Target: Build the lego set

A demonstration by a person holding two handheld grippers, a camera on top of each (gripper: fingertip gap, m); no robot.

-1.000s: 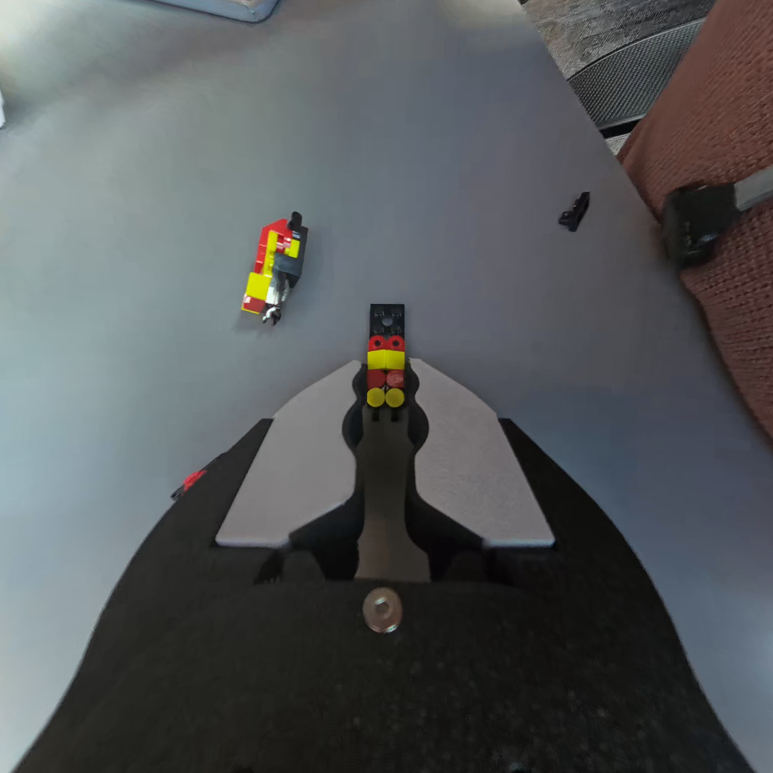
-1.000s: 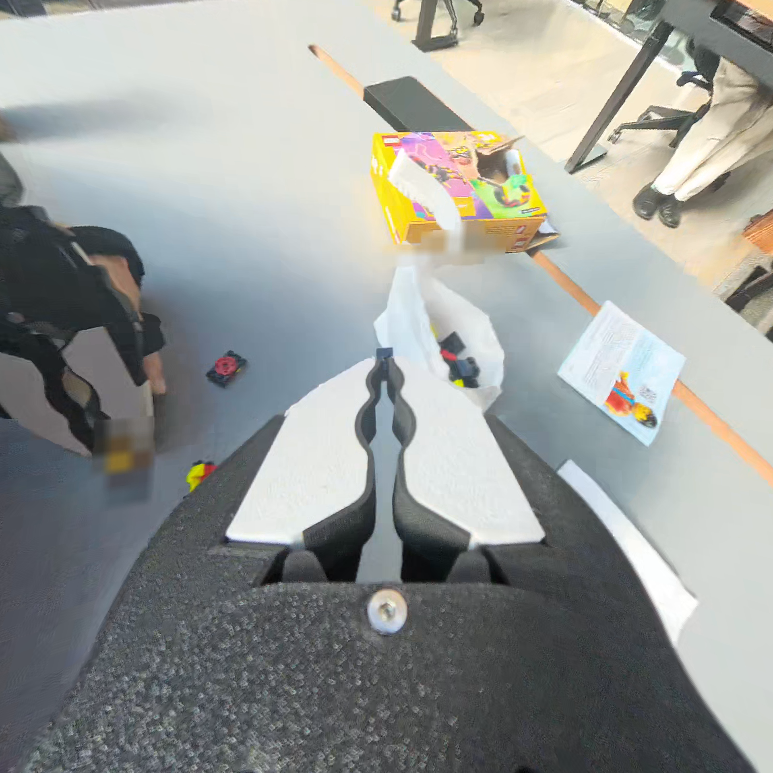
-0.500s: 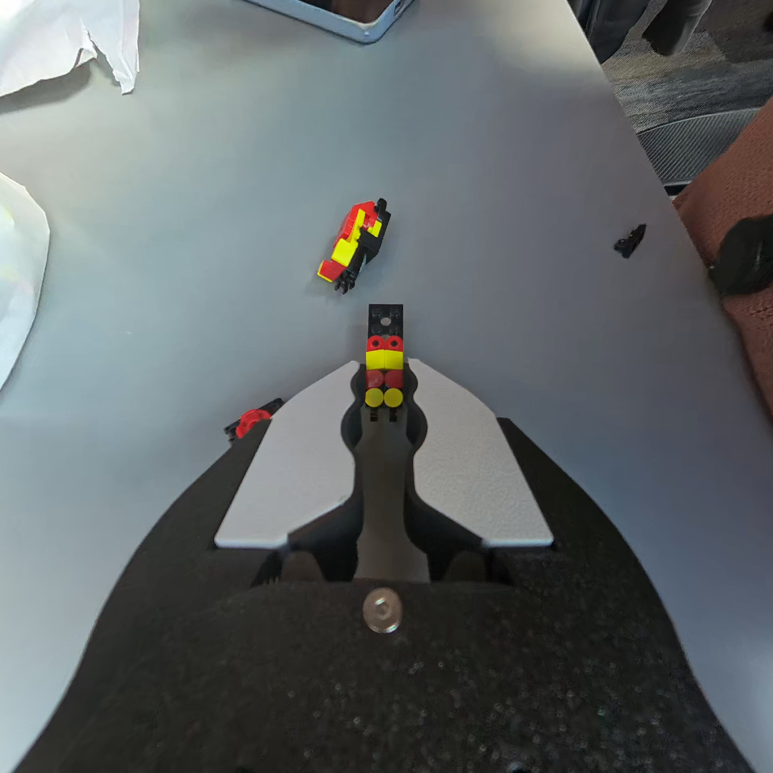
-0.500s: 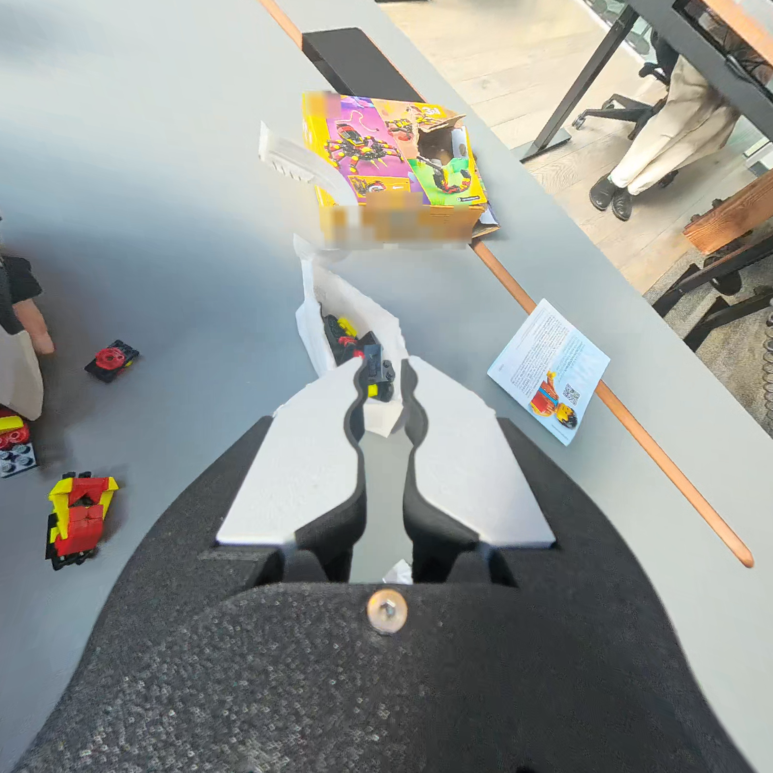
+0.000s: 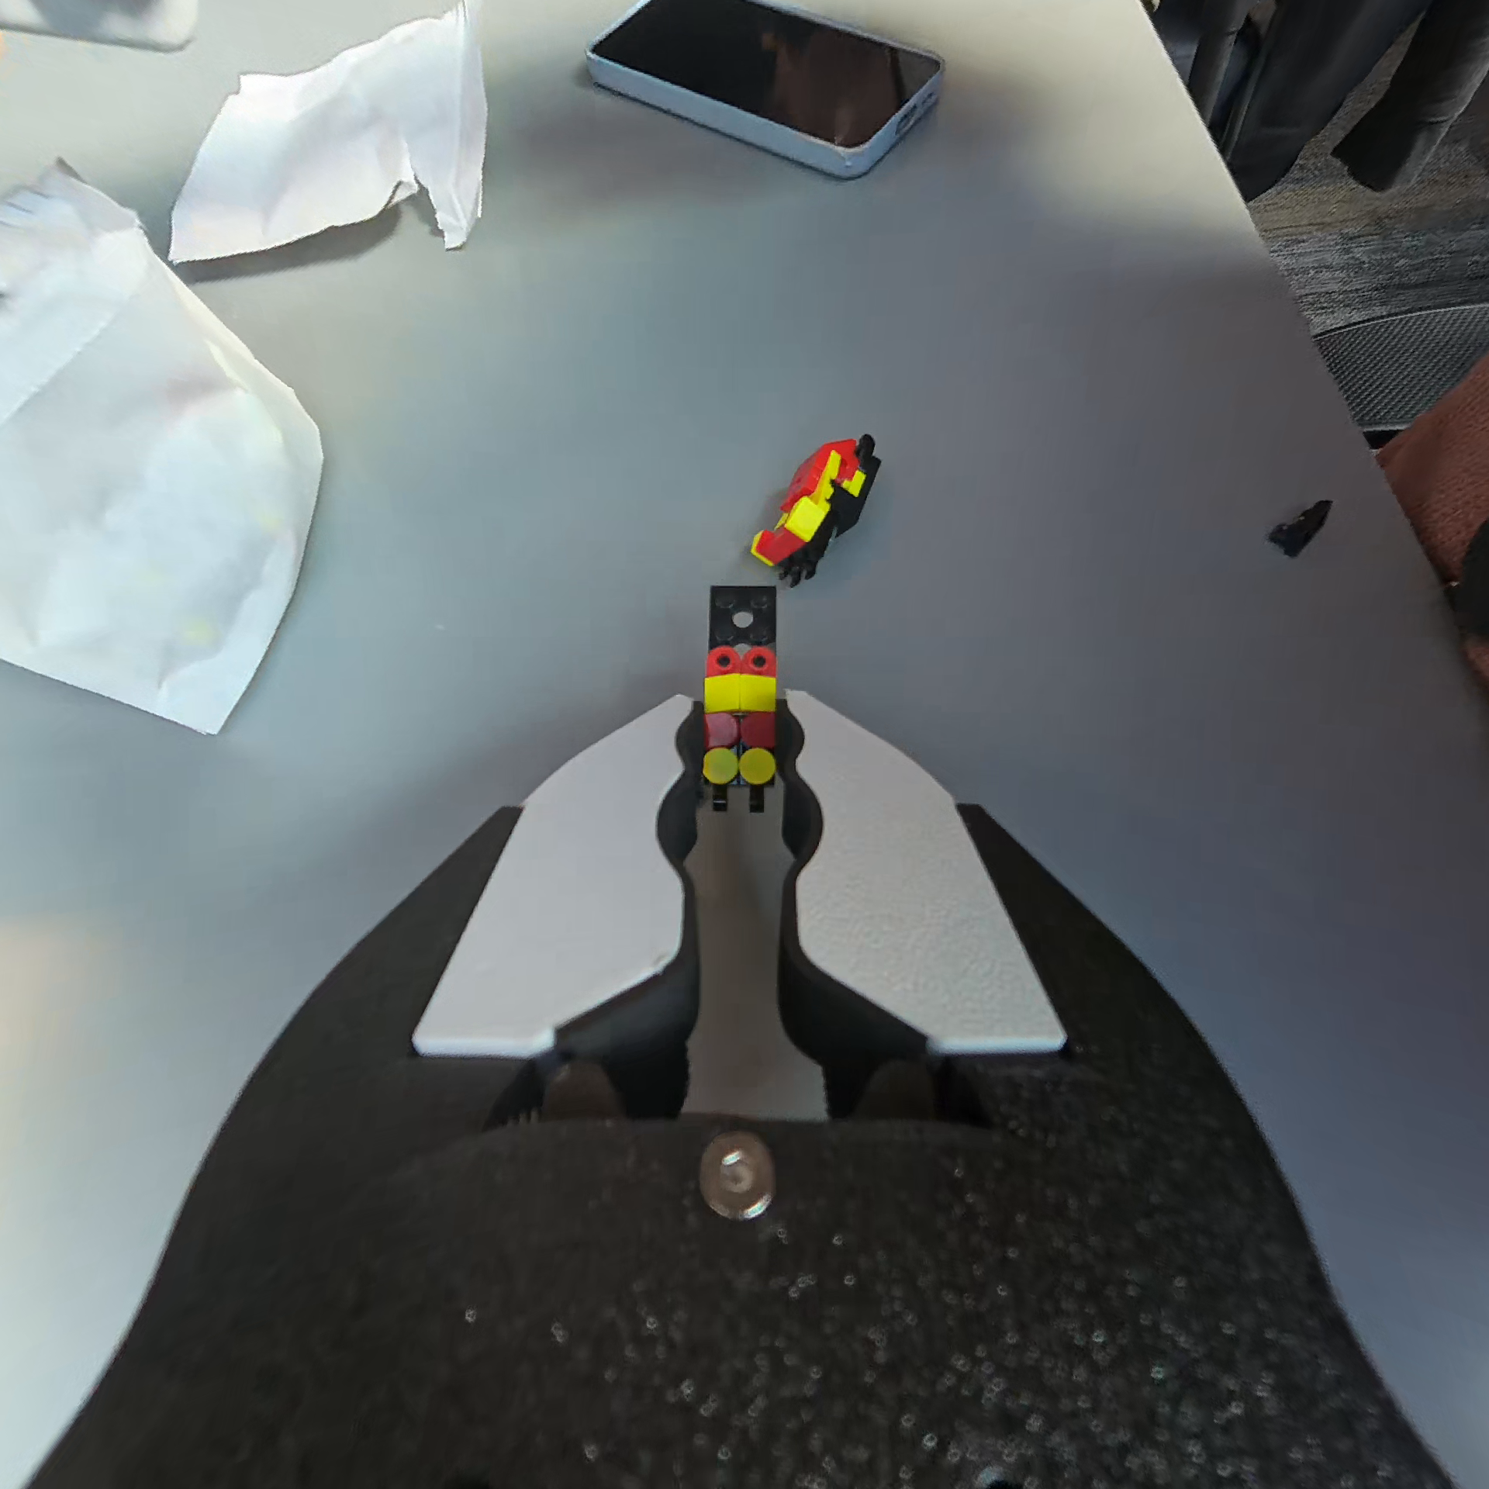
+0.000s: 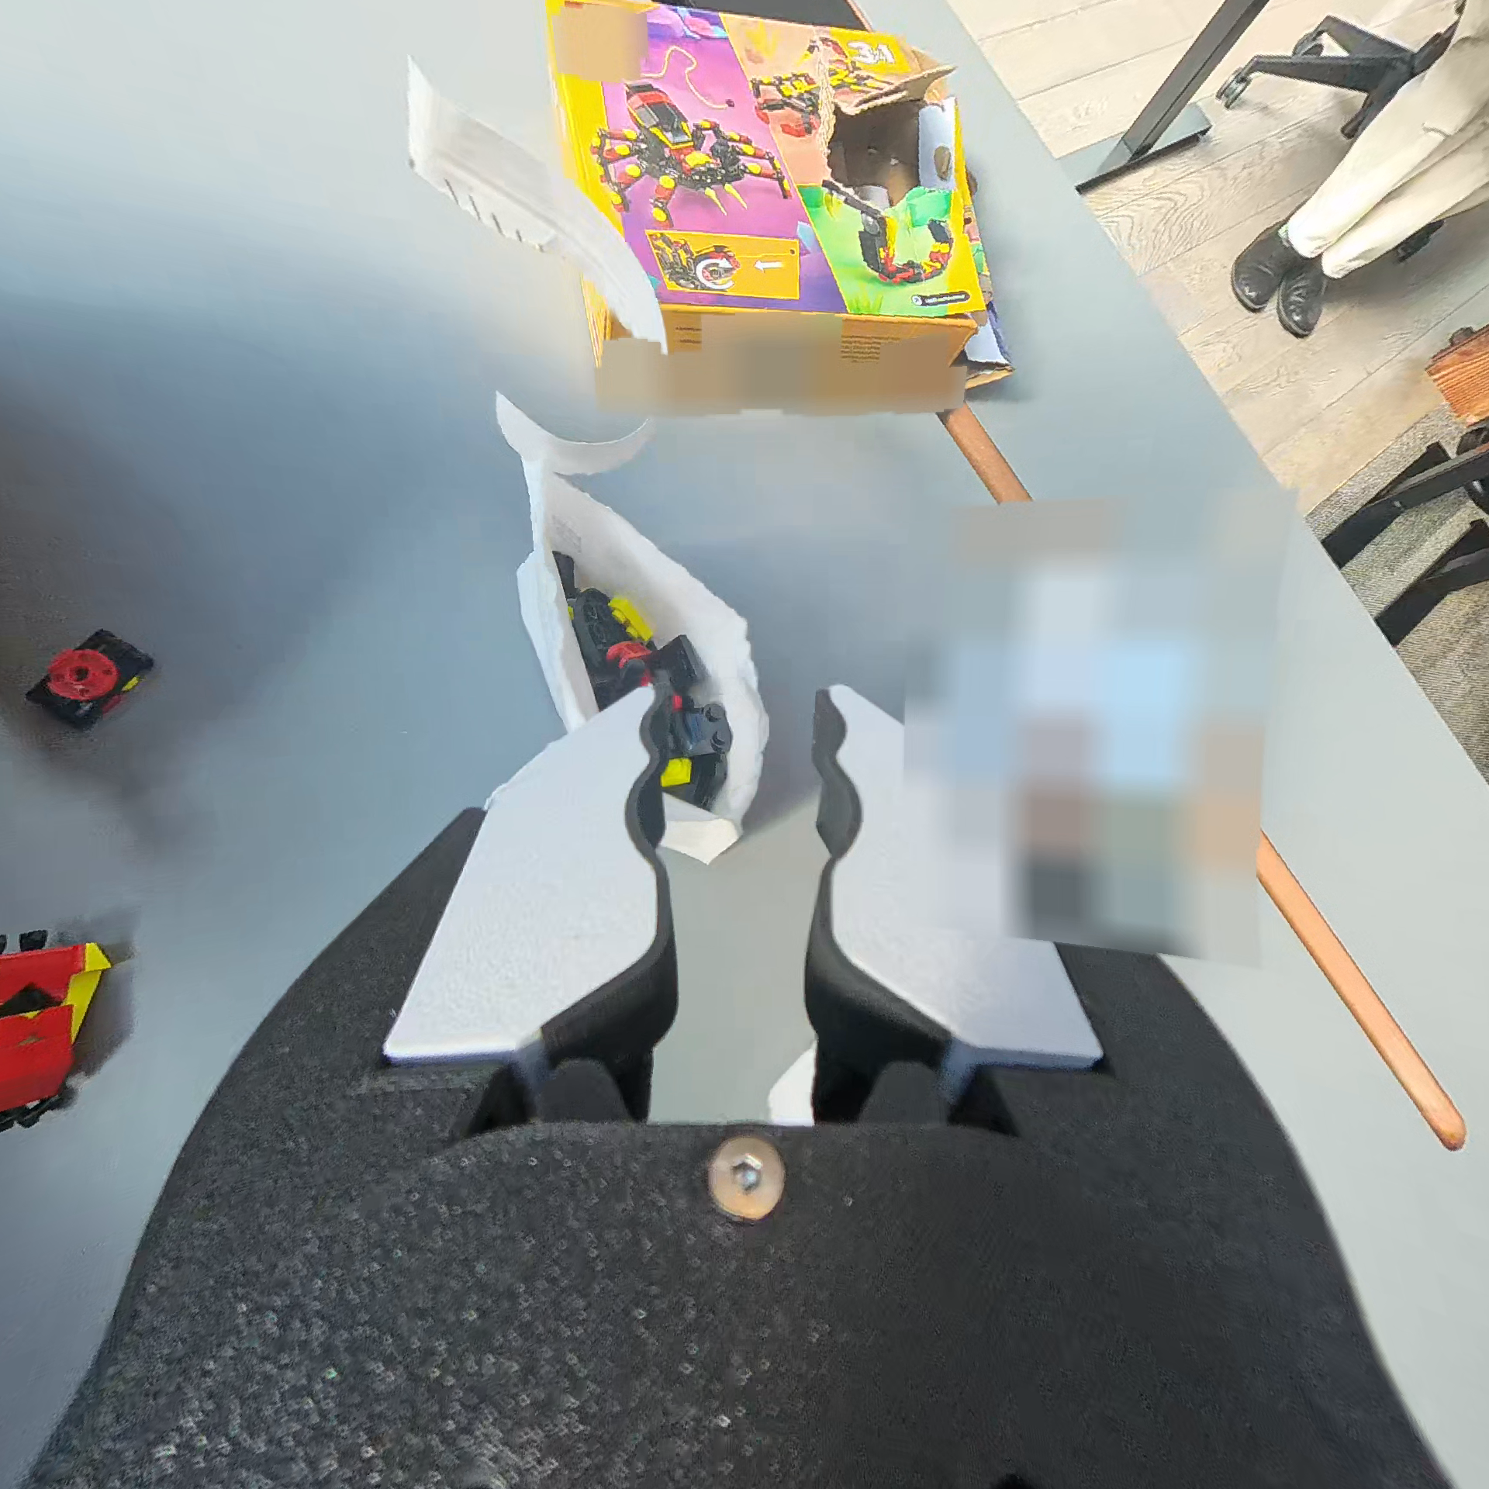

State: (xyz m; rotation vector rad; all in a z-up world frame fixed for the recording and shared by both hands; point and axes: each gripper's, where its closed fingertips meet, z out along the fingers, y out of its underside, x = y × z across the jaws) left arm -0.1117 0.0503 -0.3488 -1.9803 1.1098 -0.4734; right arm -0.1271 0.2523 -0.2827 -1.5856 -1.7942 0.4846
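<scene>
My left gripper (image 5: 741,709) is shut on a narrow black, red and yellow lego strip (image 5: 741,685) that sticks out forward above the grey table. A red, yellow and black lego sub-assembly (image 5: 818,508) lies on the table just beyond it; it also shows at the left edge of the right wrist view (image 6: 40,1023). My right gripper (image 6: 737,709) is open and empty, low over a torn white paper bag (image 6: 644,612) holding several black, yellow and red lego pieces (image 6: 644,669). A black plate with a red round piece (image 6: 89,677) lies to the left.
The yellow lego box (image 6: 773,185) stands beyond the bag, with a torn paper strip (image 6: 516,185) beside it. A phone (image 5: 765,80), crumpled white paper (image 5: 338,137) and a white bag (image 5: 129,499) lie at the far left side. A small black piece (image 5: 1297,528) sits near the table's right edge. There is about 20 centimetres between the tips of the two grippers.
My right gripper has opened and moved forward and down to the paper bag of pieces. My left gripper, still holding the strip, has swung so the sub-assembly sits right of centre.
</scene>
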